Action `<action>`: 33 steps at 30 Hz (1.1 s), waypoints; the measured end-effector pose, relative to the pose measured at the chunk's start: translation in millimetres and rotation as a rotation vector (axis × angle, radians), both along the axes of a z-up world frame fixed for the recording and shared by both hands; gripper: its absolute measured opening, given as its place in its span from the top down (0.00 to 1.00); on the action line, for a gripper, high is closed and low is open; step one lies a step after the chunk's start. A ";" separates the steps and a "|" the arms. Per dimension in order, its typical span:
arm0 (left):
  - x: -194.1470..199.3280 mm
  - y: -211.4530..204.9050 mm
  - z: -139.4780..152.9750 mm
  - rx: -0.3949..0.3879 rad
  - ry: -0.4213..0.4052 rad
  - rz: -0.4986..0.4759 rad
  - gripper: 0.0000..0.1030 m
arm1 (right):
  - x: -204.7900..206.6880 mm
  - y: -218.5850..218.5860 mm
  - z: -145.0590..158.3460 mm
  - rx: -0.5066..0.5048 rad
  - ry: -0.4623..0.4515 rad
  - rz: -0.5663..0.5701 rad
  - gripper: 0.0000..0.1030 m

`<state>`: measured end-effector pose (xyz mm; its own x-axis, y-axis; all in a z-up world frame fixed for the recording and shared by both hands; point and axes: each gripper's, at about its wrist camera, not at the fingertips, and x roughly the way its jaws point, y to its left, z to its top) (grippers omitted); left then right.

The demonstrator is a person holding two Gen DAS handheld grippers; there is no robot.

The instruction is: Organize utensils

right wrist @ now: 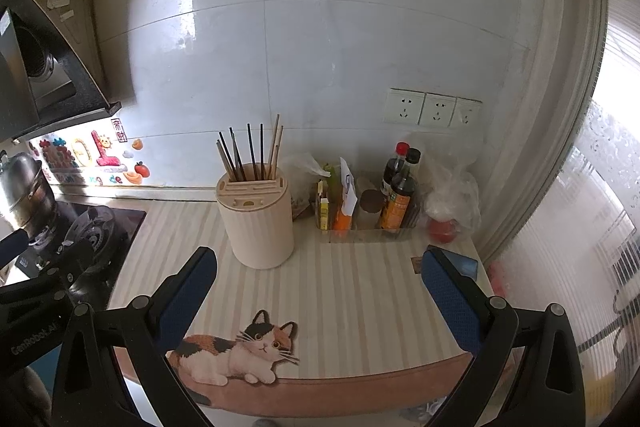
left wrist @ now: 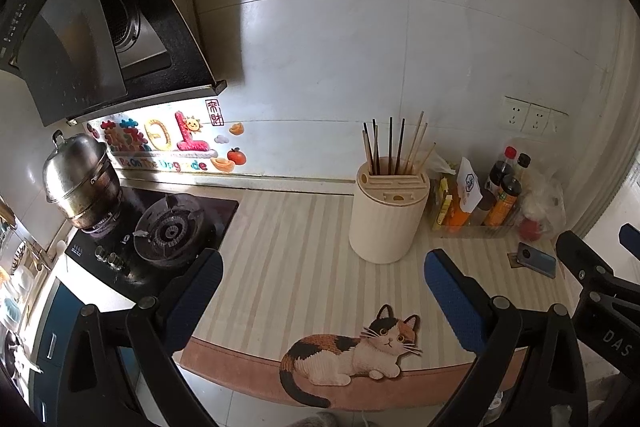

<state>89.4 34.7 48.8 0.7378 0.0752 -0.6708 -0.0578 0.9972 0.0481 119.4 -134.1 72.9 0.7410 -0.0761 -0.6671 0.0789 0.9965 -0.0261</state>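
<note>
A cream cylindrical utensil holder (left wrist: 386, 219) stands at the back of the striped counter mat (left wrist: 288, 267). Several dark and wooden chopsticks (left wrist: 394, 147) stand upright in it. The holder also shows in the right wrist view (right wrist: 258, 219) with its chopsticks (right wrist: 252, 153). My left gripper (left wrist: 324, 291) is open and empty, hovering above the mat in front of the holder. My right gripper (right wrist: 318, 291) is open and empty, to the right of the left one. Its body shows in the left wrist view (left wrist: 592, 275).
A gas stove (left wrist: 168, 231) with a steel pot (left wrist: 80, 179) lies left. Sauce bottles (left wrist: 504, 187), packets and a plastic bag stand right of the holder. A phone (left wrist: 536, 259) lies at the mat's right edge. A cat picture (left wrist: 352, 351) marks the front edge.
</note>
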 end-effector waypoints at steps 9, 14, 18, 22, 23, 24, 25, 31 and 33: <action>1.6 2.1 -1.2 -0.006 -0.001 0.009 0.00 | 5.0 6.8 -1.6 -0.002 0.001 0.005 0.00; 4.8 3.4 -2.5 -0.009 0.000 0.014 0.00 | 5.5 8.6 -1.8 -0.006 0.005 0.003 0.00; 4.9 3.5 -2.8 -0.009 -0.002 0.013 0.00 | 5.7 8.6 -1.8 -0.007 0.005 0.002 0.00; 4.5 2.8 -2.1 -0.007 -0.006 0.012 0.00 | 5.6 8.1 -1.7 -0.007 0.004 0.003 0.00; 4.0 2.8 -1.8 -0.008 -0.006 0.013 0.00 | 5.7 8.8 -1.5 -0.007 0.002 0.002 0.00; 3.5 2.9 -1.4 -0.007 -0.007 0.013 0.00 | 6.0 8.0 -1.3 -0.006 0.001 0.001 0.00; 3.6 2.8 -1.1 -0.007 -0.009 0.014 0.00 | 6.3 7.8 -1.1 -0.006 0.001 0.000 0.00; 1.6 2.9 0.8 -0.008 -0.014 0.019 0.00 | 6.4 4.5 1.7 -0.002 -0.004 0.000 0.00; 1.1 2.4 2.3 -0.009 -0.017 0.016 0.00 | 5.4 4.1 3.1 -0.001 -0.008 -0.002 0.00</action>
